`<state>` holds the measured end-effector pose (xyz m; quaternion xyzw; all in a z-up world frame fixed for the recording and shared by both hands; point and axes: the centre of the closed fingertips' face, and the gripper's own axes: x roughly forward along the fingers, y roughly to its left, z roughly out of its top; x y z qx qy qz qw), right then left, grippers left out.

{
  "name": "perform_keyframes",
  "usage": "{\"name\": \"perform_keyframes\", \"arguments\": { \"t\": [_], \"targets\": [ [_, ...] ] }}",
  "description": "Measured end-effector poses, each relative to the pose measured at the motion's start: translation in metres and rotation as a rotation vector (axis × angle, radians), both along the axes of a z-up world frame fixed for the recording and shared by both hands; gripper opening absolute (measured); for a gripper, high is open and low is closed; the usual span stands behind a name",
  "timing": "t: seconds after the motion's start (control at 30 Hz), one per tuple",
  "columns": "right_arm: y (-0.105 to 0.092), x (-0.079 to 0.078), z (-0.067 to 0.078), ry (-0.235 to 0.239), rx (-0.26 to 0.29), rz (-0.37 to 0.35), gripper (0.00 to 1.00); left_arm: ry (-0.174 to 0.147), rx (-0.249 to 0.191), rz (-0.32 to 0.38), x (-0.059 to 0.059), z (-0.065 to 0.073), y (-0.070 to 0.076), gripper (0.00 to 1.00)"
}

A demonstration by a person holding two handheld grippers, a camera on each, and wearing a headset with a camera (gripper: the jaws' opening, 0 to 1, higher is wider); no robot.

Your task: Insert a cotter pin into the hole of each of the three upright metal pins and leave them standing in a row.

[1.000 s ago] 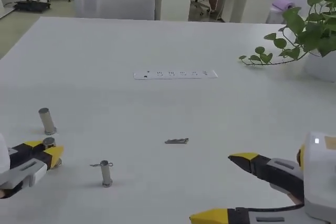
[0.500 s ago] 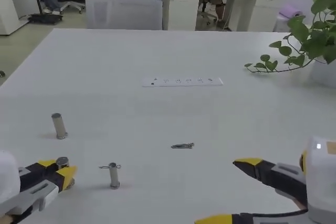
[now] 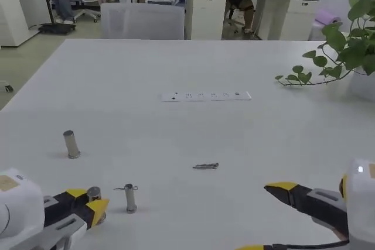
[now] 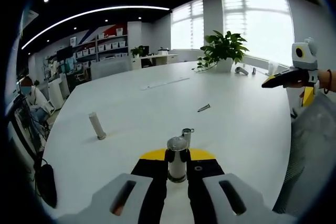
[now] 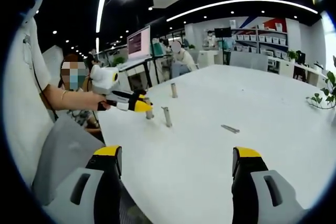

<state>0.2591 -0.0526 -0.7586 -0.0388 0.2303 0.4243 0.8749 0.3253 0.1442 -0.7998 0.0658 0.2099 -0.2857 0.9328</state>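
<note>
Pinching a bare silvery metal pin (image 4: pixel 177 153), the left hand-held gripper (image 4: pixel 178 167) works; the right hand-held gripper (image 5: pixel 177 153) gapes. One cottered steel pin (image 3: pixel 130 198) stands just beyond; two remain.

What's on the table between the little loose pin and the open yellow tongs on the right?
Nothing. In the head view, the white table is bare from the loose cotter pin to the right tongs.

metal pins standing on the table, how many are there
3. A bare pin stands alone at far left. A second pin stands nearer, with a cotter pin through it. A third pin is clamped between the fingers of the left gripper.
</note>
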Motion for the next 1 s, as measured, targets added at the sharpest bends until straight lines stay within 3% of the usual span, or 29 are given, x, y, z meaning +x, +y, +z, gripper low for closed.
{"name": "perform_keyframes", "arguments": {
  "t": [0.57,1.0],
  "targets": [
    [-0.006,-0.005,0.000,-0.009,0.004,-0.008,0.87,0.015,-0.004,-0.118,-0.013,-0.002,-0.050,0.11],
    [-0.013,-0.007,-0.002,-0.010,-0.002,-0.019,0.86,0.024,-0.019,-0.154,-0.009,-0.009,-0.081,0.11]
  ]
}}
